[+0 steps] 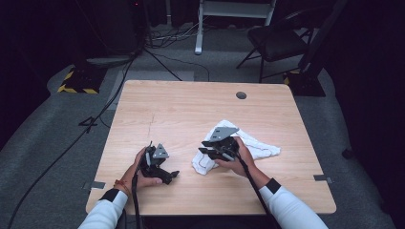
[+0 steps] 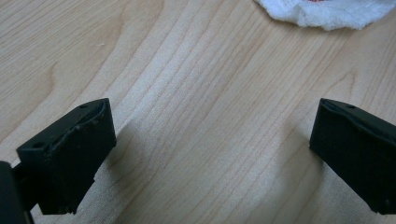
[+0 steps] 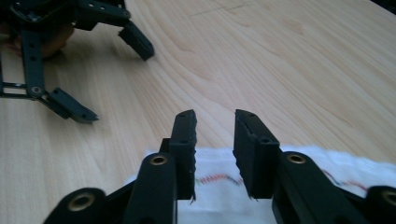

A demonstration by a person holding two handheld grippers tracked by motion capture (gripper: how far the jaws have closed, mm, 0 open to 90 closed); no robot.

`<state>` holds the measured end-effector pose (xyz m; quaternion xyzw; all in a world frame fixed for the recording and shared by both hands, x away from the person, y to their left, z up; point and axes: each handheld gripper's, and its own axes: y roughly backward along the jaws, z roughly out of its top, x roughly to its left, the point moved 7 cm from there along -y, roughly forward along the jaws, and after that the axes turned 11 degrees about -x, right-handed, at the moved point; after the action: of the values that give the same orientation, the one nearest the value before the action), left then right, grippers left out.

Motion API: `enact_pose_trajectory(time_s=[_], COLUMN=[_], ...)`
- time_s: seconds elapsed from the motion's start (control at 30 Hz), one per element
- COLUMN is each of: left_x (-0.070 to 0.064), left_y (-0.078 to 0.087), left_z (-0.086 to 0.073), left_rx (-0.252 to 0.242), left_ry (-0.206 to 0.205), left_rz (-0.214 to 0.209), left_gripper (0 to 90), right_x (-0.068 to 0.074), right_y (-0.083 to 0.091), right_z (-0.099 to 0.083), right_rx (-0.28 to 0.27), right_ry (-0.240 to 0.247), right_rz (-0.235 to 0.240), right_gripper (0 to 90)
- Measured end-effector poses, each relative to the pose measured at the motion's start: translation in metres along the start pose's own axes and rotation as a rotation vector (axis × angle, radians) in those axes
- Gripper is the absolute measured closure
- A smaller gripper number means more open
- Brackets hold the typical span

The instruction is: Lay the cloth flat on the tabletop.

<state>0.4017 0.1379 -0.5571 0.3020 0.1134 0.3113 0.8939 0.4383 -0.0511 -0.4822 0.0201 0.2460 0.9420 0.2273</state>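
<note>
A crumpled white cloth with red stitching lies right of the middle of the wooden table. My right gripper points left over the cloth's left edge. In the right gripper view its jaws stand a narrow gap apart just above the cloth's hem, with nothing between them. My left gripper rests low on the near left of the table, pointing right. Its jaws are spread wide over bare wood, and the cloth lies some way beyond them. The left gripper also appears in the right gripper view.
A round cable hole sits near the table's far edge. Tape strips mark the near left and right edges. A black chair and loose cables are on the floor beyond the table.
</note>
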Motion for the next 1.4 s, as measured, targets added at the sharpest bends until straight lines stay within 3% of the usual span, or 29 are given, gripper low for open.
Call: enact_pose_trajectory(time_s=[0.07, 0.13, 0.17, 0.2, 0.23, 0.27, 0.3, 0.33, 0.4, 0.47, 0.5, 0.57, 0.63, 0.77, 0.87, 0.97, 1.2, 1.27, 1.3, 1.33, 1.4], left_x=[0.000, -0.001, -0.001, -0.002, -0.002, -0.002, -0.002, -0.003, -0.006, -0.008, -0.010, -0.013, -0.018, -0.028, -0.034, -0.039, -0.035, -0.034, -0.033, -0.033, -0.033], left_y=[0.000, -0.001, -0.001, -0.002, -0.002, -0.003, -0.003, -0.004, -0.005, -0.008, -0.010, -0.015, -0.020, -0.030, -0.038, -0.046, -0.049, -0.049, -0.049, -0.049, -0.047], left_z=[0.000, 0.001, 0.002, 0.004, 0.004, 0.005, 0.007, 0.008, 0.012, 0.017, 0.020, 0.027, 0.034, 0.047, 0.053, 0.057, 0.054, 0.054, 0.054, 0.054, 0.053], left_rx=[0.001, 0.004, 0.013, 0.024, 0.024, 0.020, 0.017, 0.012, 0.008, 0.004, -0.004, -0.009, -0.017, -0.024, -0.025, -0.014, 0.012, 0.010, 0.012, 0.015, 0.014], left_ry=[0.002, 0.010, 0.005, 0.008, 0.008, 0.014, 0.021, 0.024, 0.023, 0.037, 0.038, 0.029, 0.012, 0.006, -0.005, -0.030, -0.031, -0.033, -0.033, -0.037, -0.054], left_rz=[0.003, 0.006, 0.012, 0.015, 0.015, 0.020, 0.027, 0.031, 0.013, -0.011, -0.017, -0.036, -0.043, -0.092, -0.124, -0.154, -0.175, -0.181, -0.185, -0.186, -0.194], left_gripper=[0.4, 0.4, 0.7, 1.8, 4.1, 7.2, 7.2, 13.5, 17.1, 16.3, 17.6, 18.2, 19.5, 22.9, 26.9, 38.3, 58.8, 69.1, 69.1, 75.6, 81.8], right_x=[-0.016, -0.023, -0.041, -0.049, -0.049, -0.063, -0.063, -0.078, -0.084, -0.101, -0.101, -0.114, -0.120, -0.128, -0.129, -0.129, -0.131, -0.130, -0.130, -0.129, -0.128], right_y=[0.018, 0.025, 0.042, 0.049, 0.049, 0.061, 0.061, 0.074, 0.079, 0.097, 0.097, 0.112, 0.118, 0.127, 0.132, 0.139, 0.140, 0.138, 0.138, 0.139, 0.139], right_z=[-0.005, -0.008, -0.018, -0.023, -0.023, -0.033, -0.033, -0.045, -0.052, -0.073, -0.073, -0.092, -0.103, -0.120, -0.125, -0.135, -0.144, -0.146, -0.146, -0.145, -0.145], right_rx=[0.001, 0.005, 0.014, 0.018, 0.018, 0.028, 0.028, 0.052, 0.060, 0.097, 0.097, 0.118, 0.140, 0.178, 0.173, 0.187, 0.206, 0.211, 0.211, 0.210, 0.220], right_ry=[-0.014, -0.020, -0.036, -0.046, -0.046, -0.067, -0.067, -0.076, -0.086, -0.100, -0.100, -0.150, -0.164, -0.188, -0.218, -0.218, -0.231, -0.232, -0.232, -0.222, -0.208], right_rz=[-0.031, -0.044, -0.087, -0.106, -0.106, -0.136, -0.136, -0.171, -0.185, -0.227, -0.227, -0.244, -0.254, -0.253, -0.231, -0.221, -0.220, -0.209, -0.209, -0.207, -0.213], right_gripper=[66.3, 66.0, 65.5, 65.2, 65.2, 63.6, 63.6, 62.9, 62.6, 61.4, 61.4, 60.3, 59.6, 57.9, 56.5, 55.3, 55.8, 63.7, 63.7, 72.5, 78.8])
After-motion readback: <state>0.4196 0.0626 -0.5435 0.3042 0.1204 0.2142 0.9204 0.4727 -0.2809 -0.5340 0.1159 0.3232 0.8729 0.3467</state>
